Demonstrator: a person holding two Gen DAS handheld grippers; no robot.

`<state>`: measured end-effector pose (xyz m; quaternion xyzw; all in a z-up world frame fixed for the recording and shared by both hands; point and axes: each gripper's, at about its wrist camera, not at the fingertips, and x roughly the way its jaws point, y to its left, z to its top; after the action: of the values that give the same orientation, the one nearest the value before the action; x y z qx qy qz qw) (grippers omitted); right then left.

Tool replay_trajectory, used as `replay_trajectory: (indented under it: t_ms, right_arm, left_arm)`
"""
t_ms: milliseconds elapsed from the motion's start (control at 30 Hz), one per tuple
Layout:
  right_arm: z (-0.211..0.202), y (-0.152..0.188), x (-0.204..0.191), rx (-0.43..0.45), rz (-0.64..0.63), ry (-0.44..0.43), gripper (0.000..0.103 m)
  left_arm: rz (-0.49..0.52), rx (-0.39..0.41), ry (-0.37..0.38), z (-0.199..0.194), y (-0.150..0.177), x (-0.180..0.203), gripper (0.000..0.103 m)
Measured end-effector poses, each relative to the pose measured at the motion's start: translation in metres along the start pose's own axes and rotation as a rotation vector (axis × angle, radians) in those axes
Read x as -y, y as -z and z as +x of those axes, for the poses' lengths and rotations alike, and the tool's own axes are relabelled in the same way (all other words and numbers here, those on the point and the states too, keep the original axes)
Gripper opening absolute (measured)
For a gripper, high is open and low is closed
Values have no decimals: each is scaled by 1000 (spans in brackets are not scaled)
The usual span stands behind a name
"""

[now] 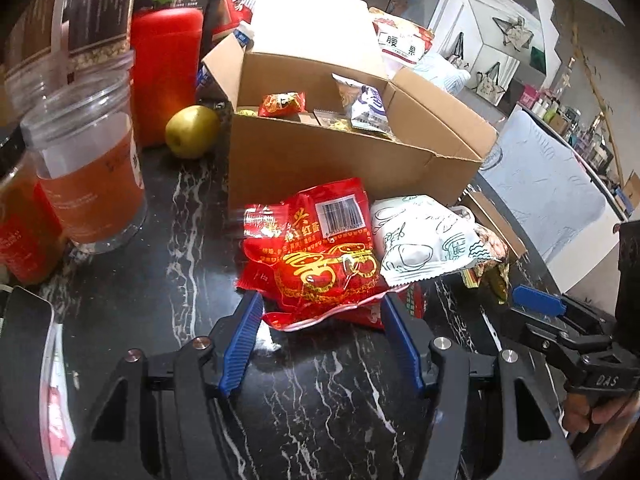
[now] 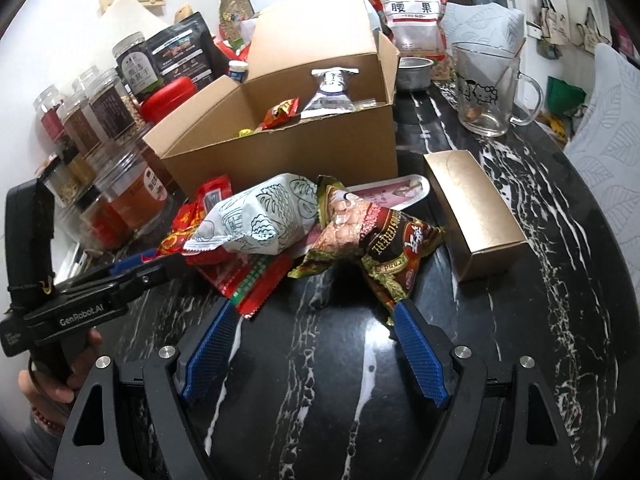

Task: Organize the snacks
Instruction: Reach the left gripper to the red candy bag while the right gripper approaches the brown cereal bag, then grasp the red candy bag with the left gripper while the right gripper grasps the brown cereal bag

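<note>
A: Left gripper [image 1: 322,310]?
B: Jaws spread wide, nothing held. Blue pads sit either side of the near edge of the red snack bag [image 1: 316,256], which lies flat on the black marble counter [image 1: 160,280].

A: Right gripper [image 2: 316,316]?
B: Also spread apart, empty. Its tips are just short of the brown cereal packet [image 2: 384,236]; the right pad is near that packet's crinkled corner.

A: Rest of the pile?
B: White packet with line drawings [image 2: 256,216] lies on top of the red bag and leans against the brown cereal packet. A flat red-and-green wrapper [image 2: 256,284] pokes out underneath. Gold box [image 2: 476,212] just right of the pile, on the counter.

A: Behind that?
B: Open cardboard box [image 2: 280,152] just behind the pile, flaps up. Inside: a small red packet [image 2: 282,114] and a silver pouch [image 2: 332,92], more I can't make out.

A: Further back?
B: Jars [image 2: 132,196] left of the box, a green apple [image 1: 192,130] at its left corner beside a red container [image 1: 166,76]. Glass mug [image 2: 488,88] to the right, cashew bag [image 2: 412,20] standing behind the box.
</note>
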<state>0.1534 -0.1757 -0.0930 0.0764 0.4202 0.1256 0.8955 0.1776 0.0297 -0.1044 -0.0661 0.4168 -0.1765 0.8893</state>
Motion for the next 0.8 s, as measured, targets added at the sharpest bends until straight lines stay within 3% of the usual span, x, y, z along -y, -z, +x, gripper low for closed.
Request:
replay_trajectory:
  t_ms: [167,267,300,500,633,767,800]
  right_arm:
    - [0,0,0,-1,-1,-2,82]
    - [0,-1,1,0,1,-4,82]
    - [0,-1,1,-1,2,-4,82]
    - [-2,1,5,1,10,11,82]
    - [-3,1,9,3,21,18,82]
    - [-1,2,11,1,27,21,82]
    - [-1,2,11,1,27,21,82]
  left_arm:
    - [-18,3,-4,-11,0,-4,67]
    - [-25,-3,-16,-10,-2,-6,87]
    - [-24,-5,-16,-8,-2,-5,88]
    - [-50,-46,-9,9,-7,-2,88]
    - [-83,-52,-27,18,-14,-2,88]
    - [-120,-127,-48,35,-15,-3,88]
    - [-97,-110,-70,36,-14,0,89]
